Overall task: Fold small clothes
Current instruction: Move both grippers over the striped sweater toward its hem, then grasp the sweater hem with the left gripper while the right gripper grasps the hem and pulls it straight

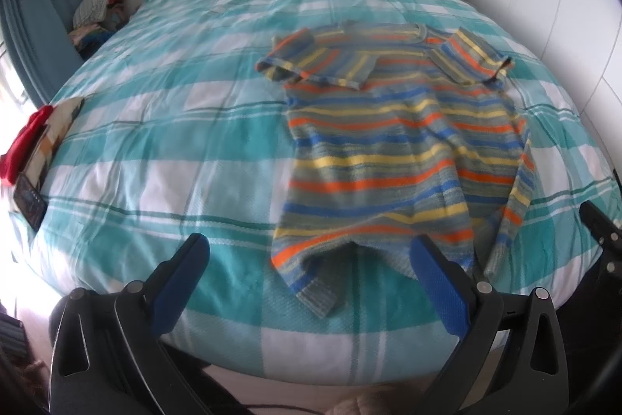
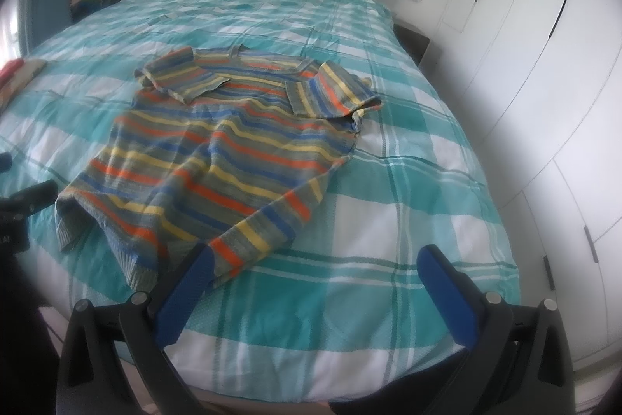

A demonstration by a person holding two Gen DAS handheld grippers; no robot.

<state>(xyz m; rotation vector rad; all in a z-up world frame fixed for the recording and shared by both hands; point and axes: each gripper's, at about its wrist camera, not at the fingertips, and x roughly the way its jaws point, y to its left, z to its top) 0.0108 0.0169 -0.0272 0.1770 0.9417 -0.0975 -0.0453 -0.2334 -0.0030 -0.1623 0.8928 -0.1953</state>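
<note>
Striped knit sweater [image 1: 392,150] laid flat near foot edge of bed [image 1: 163,150], both sleeves folded inward across chest, hem toward tools for next fold.

Left tool [image 1: 311,251] spread, nothing held, over hem. Right tool [image 2: 317,259] spread, nothing held, at hem corner.

Phone [image 1: 29,199] at bed's left edge seen only in left view; wardrobe [image 2: 544,84] only in right.

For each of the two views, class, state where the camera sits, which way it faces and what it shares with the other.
Left wrist: on the left gripper at the bed's foot, facing the headboard; striped shirt ahead-right; own open fingers show.
Right wrist: on the right gripper, further right; shirt ahead-left; open fingers show.
Shared: shirt, checked bedspread, headboard.
</note>
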